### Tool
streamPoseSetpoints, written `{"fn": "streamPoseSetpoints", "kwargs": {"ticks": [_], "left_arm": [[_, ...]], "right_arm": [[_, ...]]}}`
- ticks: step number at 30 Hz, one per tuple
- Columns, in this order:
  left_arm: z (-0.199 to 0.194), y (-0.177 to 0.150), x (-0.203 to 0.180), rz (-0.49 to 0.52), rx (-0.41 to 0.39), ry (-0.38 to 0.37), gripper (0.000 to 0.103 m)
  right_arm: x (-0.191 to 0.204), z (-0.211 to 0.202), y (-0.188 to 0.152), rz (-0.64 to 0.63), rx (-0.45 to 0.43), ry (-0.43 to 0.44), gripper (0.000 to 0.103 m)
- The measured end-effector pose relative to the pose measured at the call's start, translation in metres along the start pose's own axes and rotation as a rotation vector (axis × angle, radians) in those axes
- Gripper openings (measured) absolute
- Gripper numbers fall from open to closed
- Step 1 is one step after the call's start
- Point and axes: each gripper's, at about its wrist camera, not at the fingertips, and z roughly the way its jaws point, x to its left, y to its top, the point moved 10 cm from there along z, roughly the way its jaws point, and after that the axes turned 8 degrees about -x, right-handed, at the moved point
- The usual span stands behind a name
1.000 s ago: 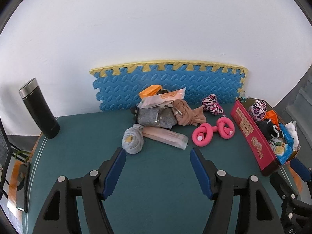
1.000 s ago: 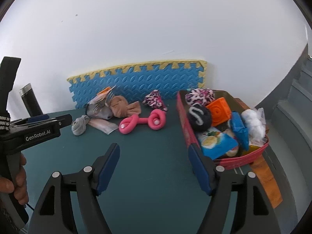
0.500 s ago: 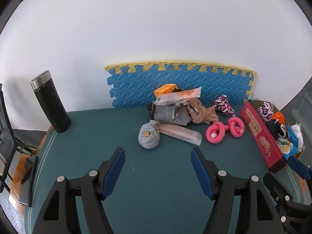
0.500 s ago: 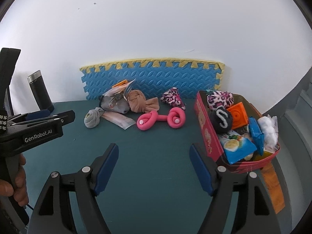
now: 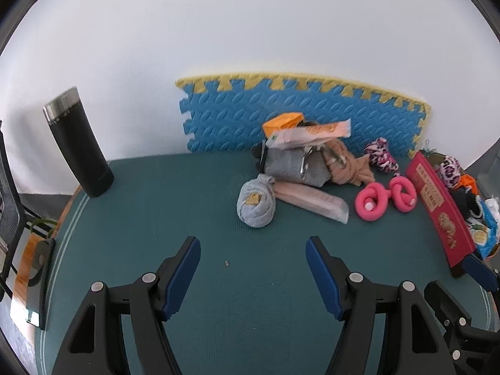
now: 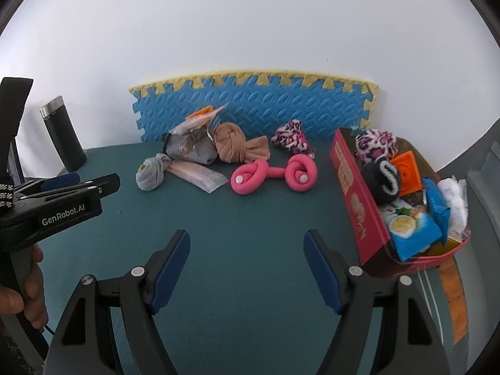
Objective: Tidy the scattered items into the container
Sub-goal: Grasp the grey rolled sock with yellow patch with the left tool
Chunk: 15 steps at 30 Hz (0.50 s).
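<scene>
A pile of loose items lies at the back of the green mat: a grey sock ball (image 5: 257, 205) (image 6: 152, 172), a pink flat packet (image 5: 312, 200) (image 6: 200, 173), a grey pouch (image 5: 293, 165) (image 6: 190, 148), a tan knotted cloth (image 6: 234, 147) (image 5: 347, 165), a leopard-print bundle (image 6: 292, 139) (image 5: 381, 156) and a pink foam twist (image 6: 272, 176) (image 5: 386, 197). The red box (image 6: 356, 200) (image 5: 437, 203) on the right holds several items. My left gripper (image 5: 253, 264) hangs open, short of the sock ball. My right gripper (image 6: 247, 257) is open too, nothing between its fingers, short of the pink twist.
A blue foam tile (image 5: 300, 118) (image 6: 256, 106) leans on the white wall behind the pile. A black steel tumbler (image 5: 78, 143) (image 6: 62, 139) stands at the back left. A person's hand (image 6: 29, 293) holds the left gripper's handle. The mat's edges (image 5: 59, 250) run close on both sides.
Both grippers have swung leftward and sunk a little, so pile and box have slid right in each view. The jaws of both stay as wide as before.
</scene>
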Motion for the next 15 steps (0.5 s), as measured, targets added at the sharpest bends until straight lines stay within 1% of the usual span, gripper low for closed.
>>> {"fn": "streamPoseSetpoints", "kwargs": {"ticks": [3,6,8,10,15], "left_arm": [[0.019,-0.006,-0.001,-0.013,0.052,-0.024,0.071],[0.04,-0.01,-0.002,-0.05,0.104,-0.068,0.071],[0.053,-0.008,-0.003,-0.082,0.124,-0.101,0.071],[0.063,-0.004,-0.005,-0.1,0.123,-0.119,0.071],[0.086,0.014,-0.013,-0.093,0.098,-0.131,0.071]], "right_arm": [[-0.003,0.014,-0.009,0.01,0.039,-0.007,0.078],[-0.005,0.025,-0.018,0.024,0.067,-0.001,0.078],[-0.006,0.031,-0.023,0.028,0.079,0.002,0.078],[-0.006,0.036,-0.026,0.03,0.086,0.005,0.078],[-0.007,0.048,-0.032,0.044,0.102,0.014,0.078]]}}
